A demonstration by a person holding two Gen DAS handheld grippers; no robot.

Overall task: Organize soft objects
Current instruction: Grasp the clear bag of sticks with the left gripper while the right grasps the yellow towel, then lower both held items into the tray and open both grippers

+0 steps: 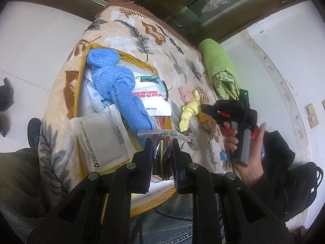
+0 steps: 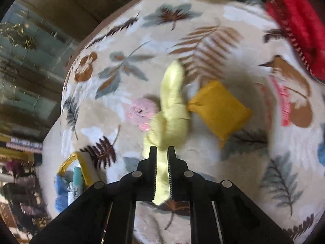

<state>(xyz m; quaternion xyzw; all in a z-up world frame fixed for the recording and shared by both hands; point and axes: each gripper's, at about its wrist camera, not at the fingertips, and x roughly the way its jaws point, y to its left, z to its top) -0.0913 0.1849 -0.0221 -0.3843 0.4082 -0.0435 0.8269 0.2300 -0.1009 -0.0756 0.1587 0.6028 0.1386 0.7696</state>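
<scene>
Leaf-print blanket (image 2: 233,183) covers the bed. Right gripper (image 2: 162,152) clamped on pale yellow cloth (image 2: 172,109), lifting step in hand. Left gripper (image 1: 161,144) pinches a clear zip bag (image 1: 162,142) over the yellow bin (image 1: 83,61). Next, probably: carry cloth to bin, release

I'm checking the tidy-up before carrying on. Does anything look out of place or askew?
The blue towel lies loosely across the packets in the yellow bin, not tucked in. A white packet hangs over the bin's near edge. The yellow cloth, pink cloth and mustard pouch lie loose on the leaf-print blanket.
</scene>
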